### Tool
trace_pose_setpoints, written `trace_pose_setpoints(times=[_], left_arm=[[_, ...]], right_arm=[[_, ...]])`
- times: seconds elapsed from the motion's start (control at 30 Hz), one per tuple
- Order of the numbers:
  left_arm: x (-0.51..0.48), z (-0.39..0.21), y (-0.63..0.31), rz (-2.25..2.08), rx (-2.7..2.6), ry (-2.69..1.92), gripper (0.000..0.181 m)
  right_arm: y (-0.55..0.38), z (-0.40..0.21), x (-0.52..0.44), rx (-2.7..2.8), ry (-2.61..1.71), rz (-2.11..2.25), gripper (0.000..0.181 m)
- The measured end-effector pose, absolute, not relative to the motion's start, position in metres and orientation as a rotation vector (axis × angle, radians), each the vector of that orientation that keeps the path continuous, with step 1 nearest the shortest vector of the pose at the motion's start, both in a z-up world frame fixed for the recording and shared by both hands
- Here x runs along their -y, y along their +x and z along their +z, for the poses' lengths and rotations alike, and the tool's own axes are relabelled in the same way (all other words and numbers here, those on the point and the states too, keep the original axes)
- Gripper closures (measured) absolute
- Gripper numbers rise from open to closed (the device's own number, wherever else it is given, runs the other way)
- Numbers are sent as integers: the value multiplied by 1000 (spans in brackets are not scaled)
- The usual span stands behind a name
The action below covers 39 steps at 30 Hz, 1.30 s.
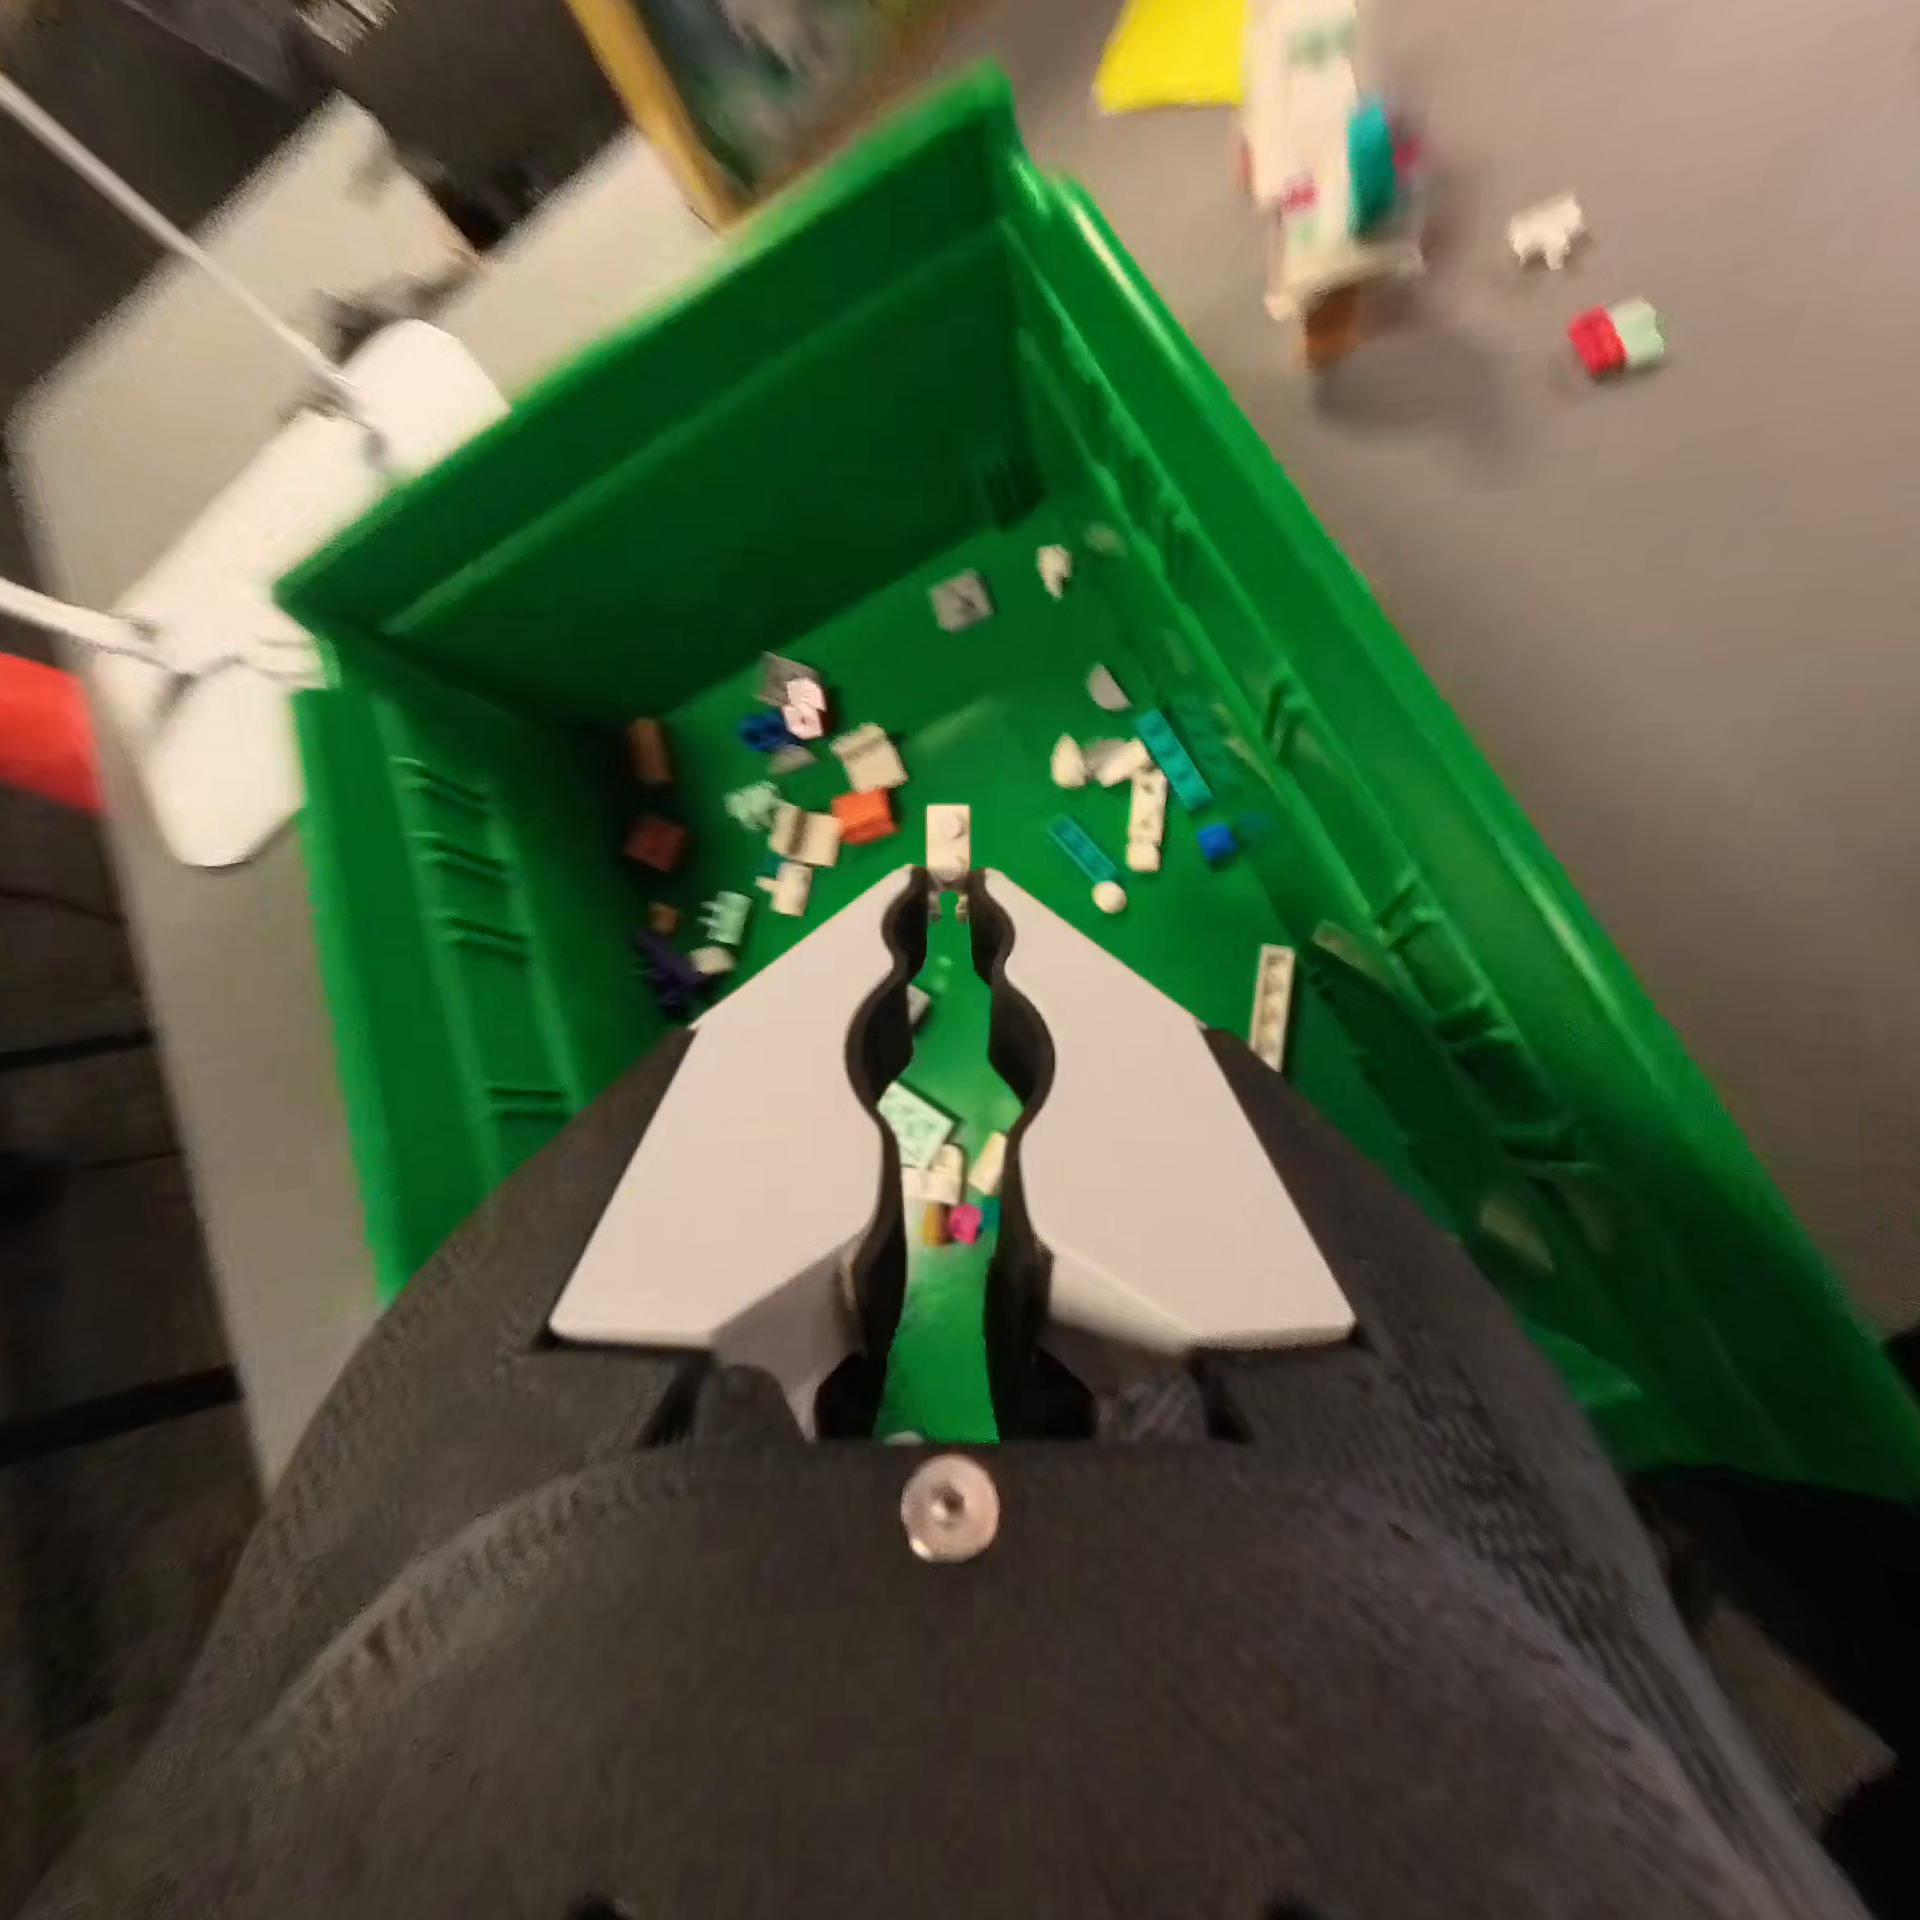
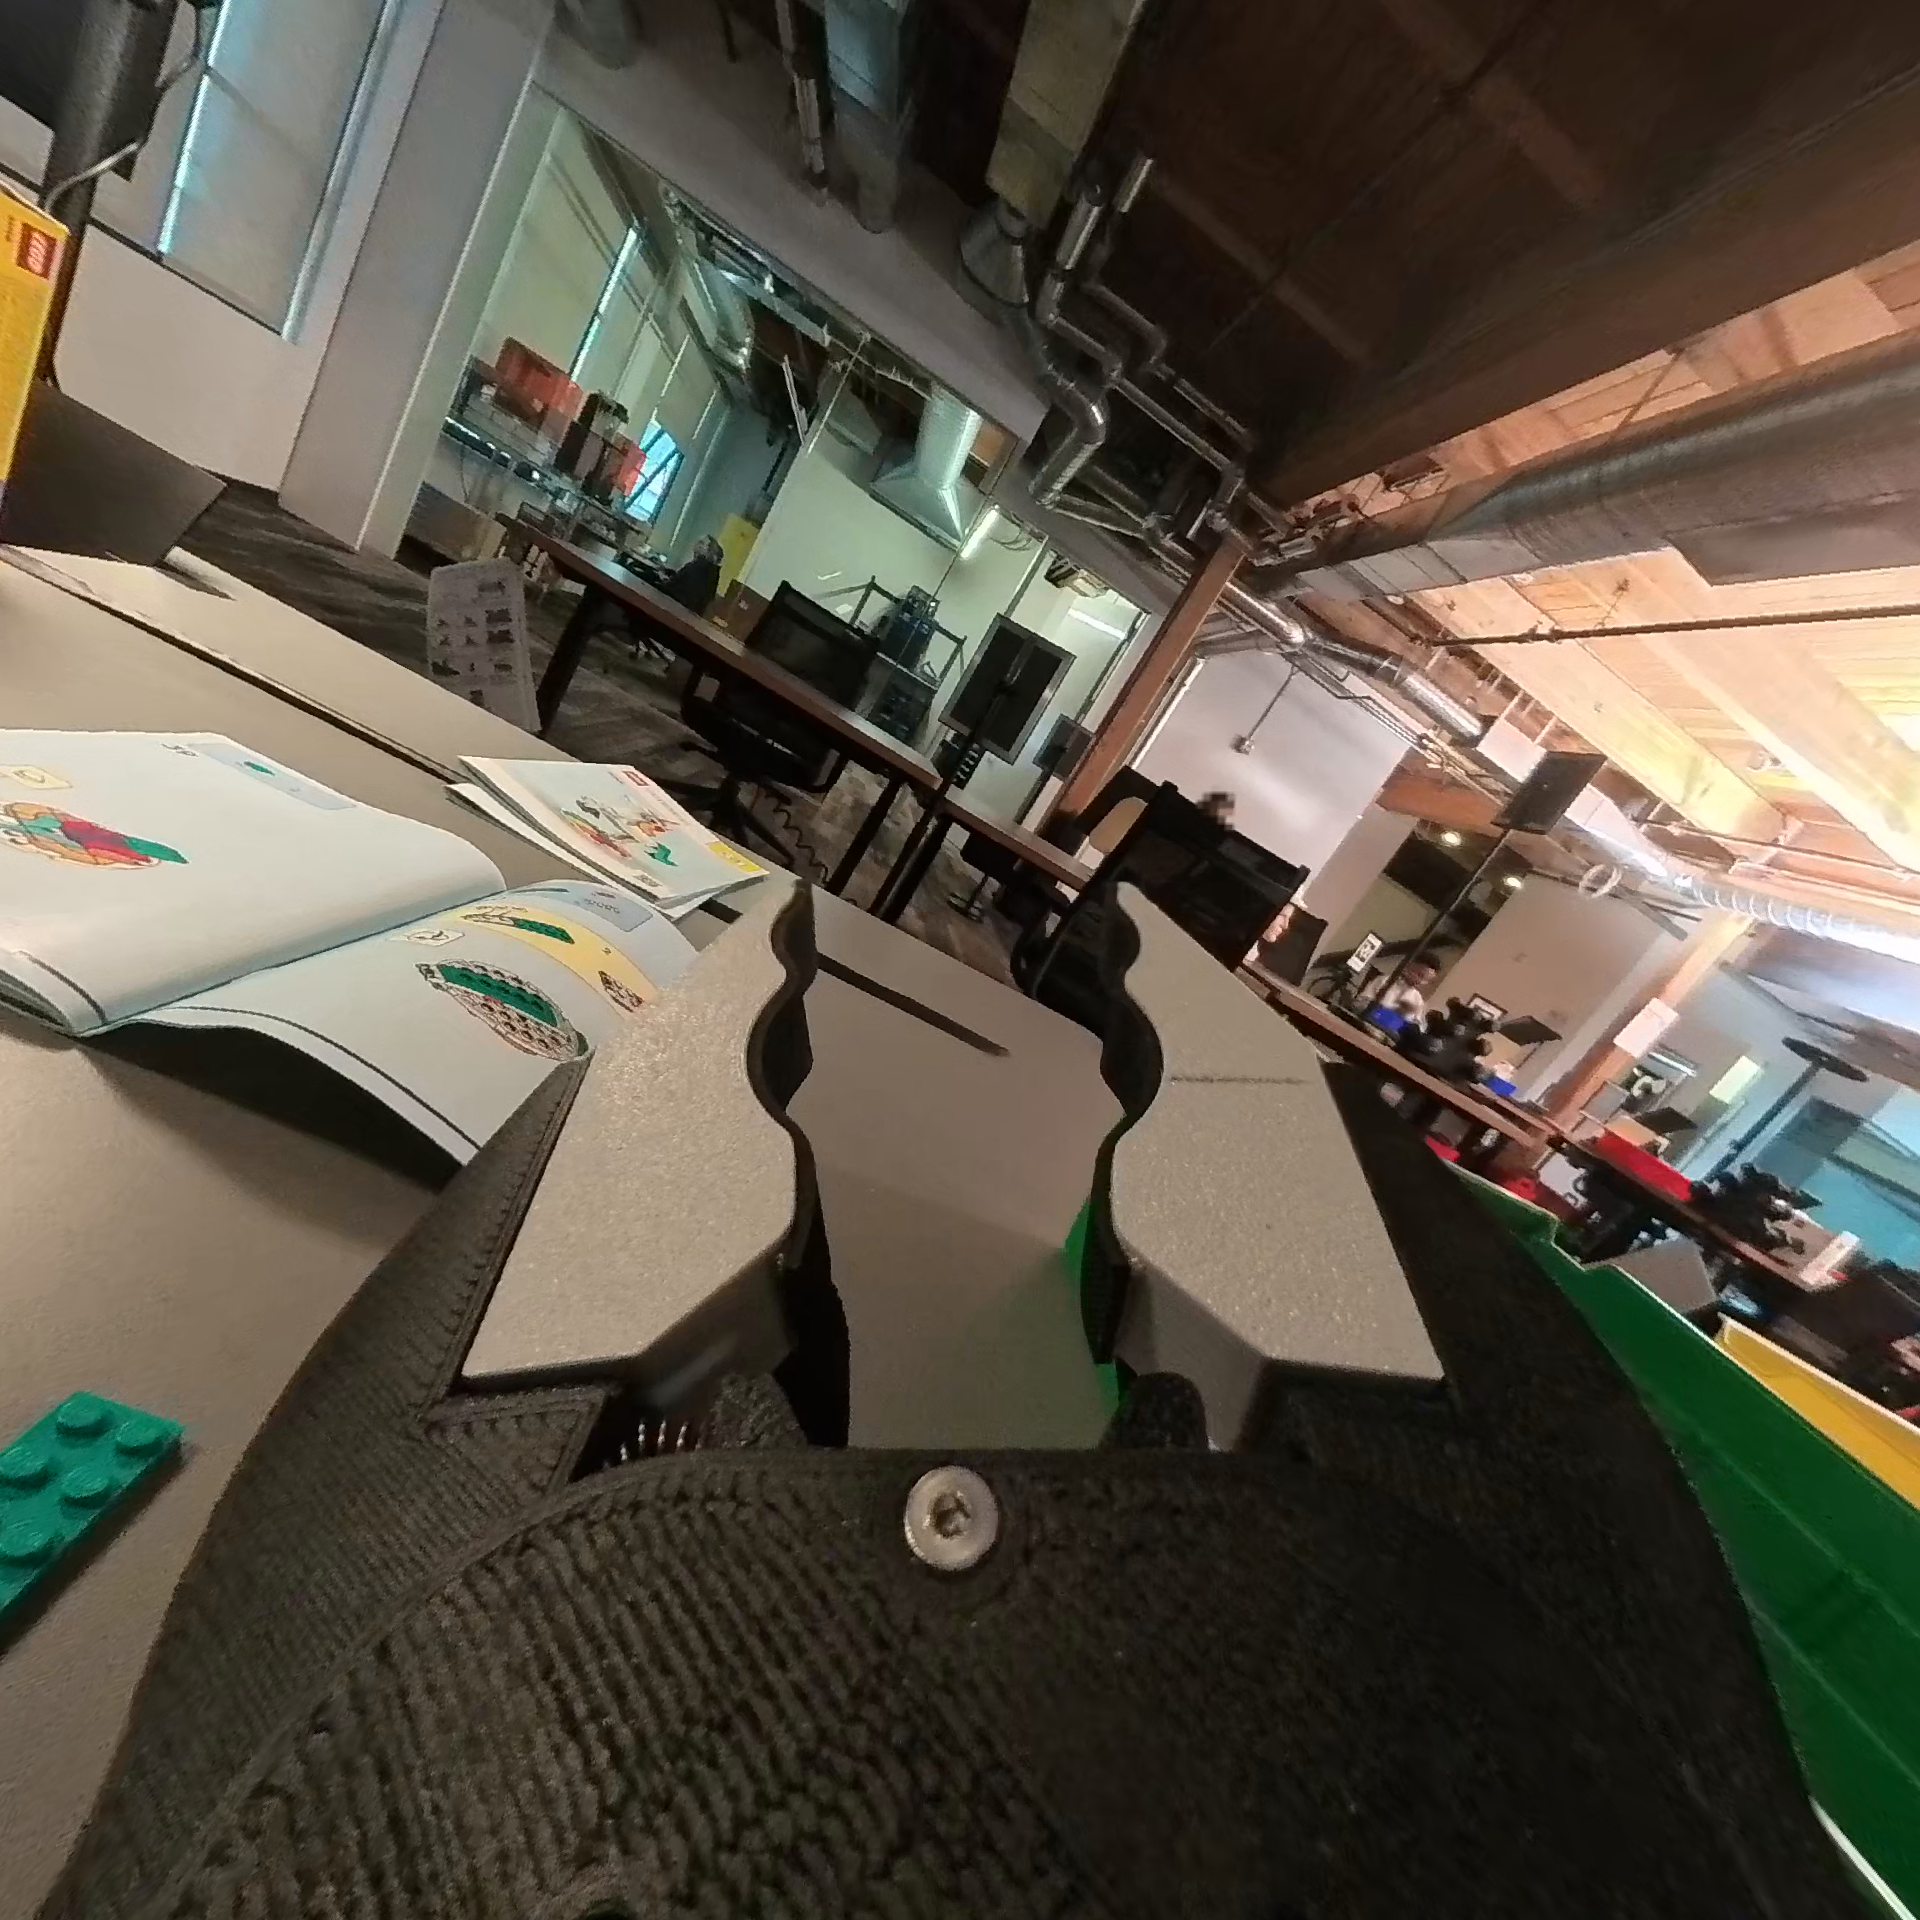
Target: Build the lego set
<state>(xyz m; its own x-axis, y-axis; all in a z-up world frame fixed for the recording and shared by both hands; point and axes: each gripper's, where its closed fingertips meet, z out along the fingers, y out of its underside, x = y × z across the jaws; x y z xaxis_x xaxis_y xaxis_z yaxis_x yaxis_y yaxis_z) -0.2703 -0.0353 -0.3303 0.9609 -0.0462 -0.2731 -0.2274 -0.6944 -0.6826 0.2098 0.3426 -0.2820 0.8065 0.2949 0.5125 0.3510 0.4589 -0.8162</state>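
A small white plate piece (image 1: 948, 840) is being pinched at the tips of the left gripper (image 1: 948, 896) above the green bin (image 1: 727, 499).
Loose bricks (image 1: 831, 800) are lying on the bin floor below; the right gripper (image 2: 951, 914) is being held wide apart and empty over the grey table (image 2: 208, 1195), beside the open instruction booklet (image 2: 260, 894) and a green plate (image 2: 62, 1486).

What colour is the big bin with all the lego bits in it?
Bright green bin, best seen in the left wrist view.
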Motion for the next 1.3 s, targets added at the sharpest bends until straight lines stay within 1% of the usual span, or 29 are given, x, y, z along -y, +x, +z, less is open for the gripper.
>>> trace_pose_setpoints(times=[0.13,0.23,0.33,0.5,0.63,0.77,0.9,1.0,1.3], left_arm=[[31,-248,-257,393,-109,-2044,175],[23,-203,-220,316,-141,-1898,175],[4,-184,-170,139,-226,-1833,175],[-44,-177,-90,-104,-417,-1761,175],[-93,-204,-31,-268,-566,-1791,176],[-147,-264,28,-456,-708,-1896,175],[-193,-333,70,-509,-828,-2055,175],[-208,-370,90,-520,-865,-2171,175],[-217,-401,105,-479,-957,-2274,175]], right_arm=[[210,-281,-342,663,-1113,-33,129],[210,-280,-341,660,-1107,-25,129],[208,-278,-338,666,-1090,-10,130],[198,-274,-331,678,-1056,56,130],[184,-275,-324,727,-1031,127,131],[176,-277,-318,766,-1012,175,131],[175,-276,-315,772,-1002,219,131],[174,-275,-312,775,-991,244,132],[175,-274,-312,761,-999,306,132]])
